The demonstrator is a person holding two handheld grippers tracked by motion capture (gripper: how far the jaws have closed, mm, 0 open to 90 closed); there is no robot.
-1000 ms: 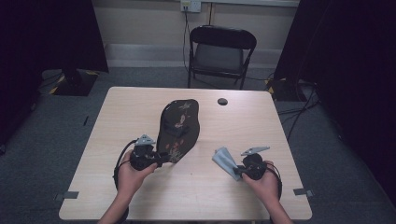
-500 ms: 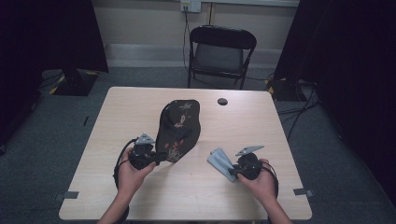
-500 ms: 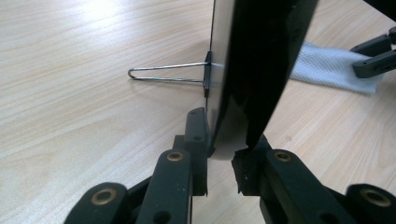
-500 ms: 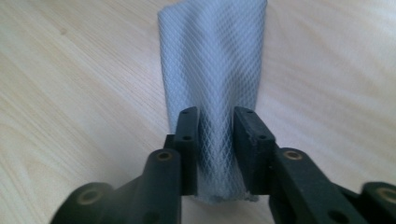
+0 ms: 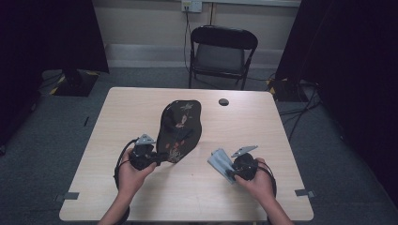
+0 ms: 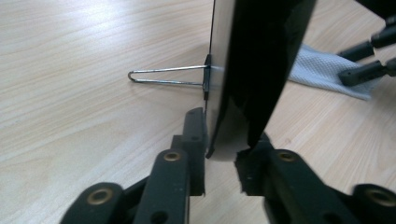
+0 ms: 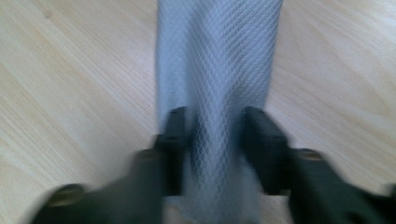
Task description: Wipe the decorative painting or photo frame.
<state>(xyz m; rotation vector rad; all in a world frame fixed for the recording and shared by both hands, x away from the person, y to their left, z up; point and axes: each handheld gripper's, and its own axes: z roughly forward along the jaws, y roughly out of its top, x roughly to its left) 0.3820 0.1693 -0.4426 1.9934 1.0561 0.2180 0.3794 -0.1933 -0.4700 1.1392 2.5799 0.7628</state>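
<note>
A dark oval panel with a floral pattern (image 5: 180, 124) lies along the table's middle. My left gripper (image 5: 157, 159) is shut on its near edge. In the left gripper view the glossy black panel (image 6: 257, 60) stands on edge between the pads of that gripper (image 6: 222, 135), whose jaws have just been opening a little. A wire stand (image 6: 163, 77) sticks out from the panel's back. My right gripper (image 5: 224, 168) is shut on a grey-blue mesh cloth (image 5: 218, 159); its jaws have eased apart slightly. The cloth (image 7: 219, 56) runs up between the pads of the right gripper (image 7: 215, 126).
A small black round object (image 5: 224, 101) sits near the table's far edge (image 5: 187, 89). A black folding chair (image 5: 223, 51) stands behind the table. The cloth (image 6: 322, 70) and the other gripper's fingers (image 6: 369, 70) lie right of the panel in the left gripper view.
My right hand has shifted slightly left with the cloth, closer to the panel. The left hand and the panel have stayed where they were.
</note>
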